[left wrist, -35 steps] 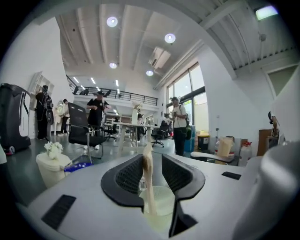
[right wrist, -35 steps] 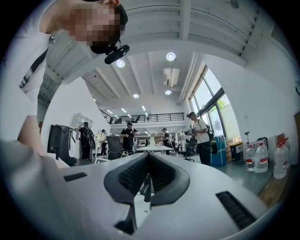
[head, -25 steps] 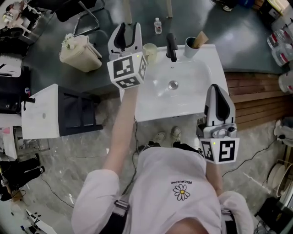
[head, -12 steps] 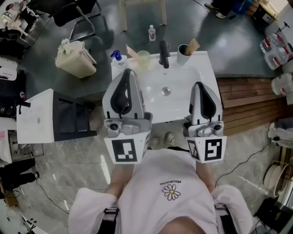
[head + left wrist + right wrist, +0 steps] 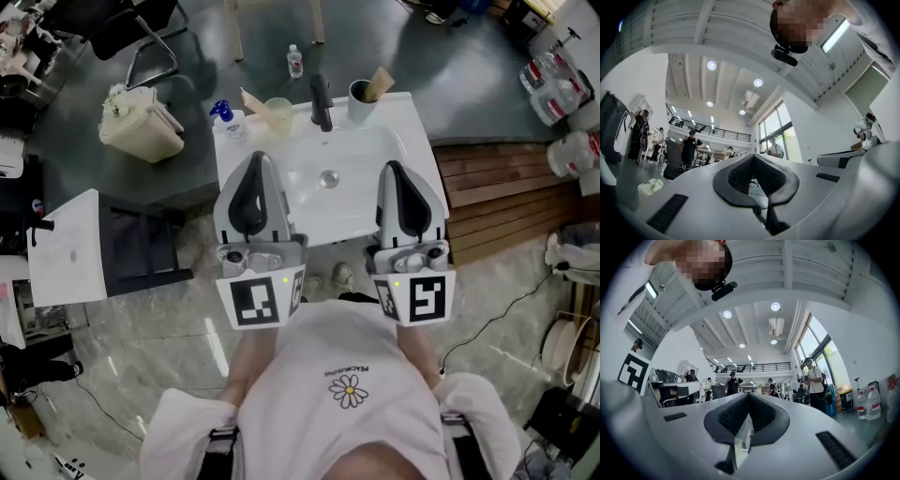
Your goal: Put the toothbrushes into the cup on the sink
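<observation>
Lower centre, the left white claw point(image 5: 255, 161) and right white claw point(image 5: 395, 169) stand closed and empty. Beyond, upper centre on the white sink point(image 5: 361, 141), what looks like a slim tan toothbrush point(image 5: 253, 99) leans in the pale round cup point(image 5: 278, 111). It is probably light, stiff and slick, so pinch mid-handle.

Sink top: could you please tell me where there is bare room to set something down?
The basin around the drain is bare, as is the right rim. The back edge is crowded: pump bottle, pale cup, faucet, grey cup.
</observation>
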Tool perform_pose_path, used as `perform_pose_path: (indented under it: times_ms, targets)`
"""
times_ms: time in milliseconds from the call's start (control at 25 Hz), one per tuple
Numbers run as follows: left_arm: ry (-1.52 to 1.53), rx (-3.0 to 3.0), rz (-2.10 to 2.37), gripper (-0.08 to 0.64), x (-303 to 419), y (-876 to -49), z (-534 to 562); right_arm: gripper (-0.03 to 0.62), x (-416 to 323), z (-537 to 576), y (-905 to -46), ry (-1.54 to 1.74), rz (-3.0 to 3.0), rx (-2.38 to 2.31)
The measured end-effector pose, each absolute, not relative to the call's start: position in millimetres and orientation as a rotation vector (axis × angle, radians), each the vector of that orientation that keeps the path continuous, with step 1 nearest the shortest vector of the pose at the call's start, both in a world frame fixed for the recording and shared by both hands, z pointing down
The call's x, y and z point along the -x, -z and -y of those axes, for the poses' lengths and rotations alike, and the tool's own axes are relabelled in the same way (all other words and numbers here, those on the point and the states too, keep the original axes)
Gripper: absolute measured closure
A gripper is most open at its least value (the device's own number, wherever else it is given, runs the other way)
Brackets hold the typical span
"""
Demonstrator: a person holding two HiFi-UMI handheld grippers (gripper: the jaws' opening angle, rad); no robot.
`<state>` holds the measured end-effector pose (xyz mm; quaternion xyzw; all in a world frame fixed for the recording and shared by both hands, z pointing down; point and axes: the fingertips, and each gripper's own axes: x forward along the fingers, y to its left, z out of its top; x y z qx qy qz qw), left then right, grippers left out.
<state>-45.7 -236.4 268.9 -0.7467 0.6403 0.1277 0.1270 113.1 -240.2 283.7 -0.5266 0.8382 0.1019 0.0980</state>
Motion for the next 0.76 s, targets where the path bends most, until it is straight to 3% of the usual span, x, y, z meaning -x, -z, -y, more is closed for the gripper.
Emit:
perform_pose_path:
  times_ms: [760]
  targets:
    - [-0.341,2.164,-1.907,0.545,48.7,-273.6,234.9,0.580,-128.1,243.6,-290.9,-0.236,-2.461,1.596]
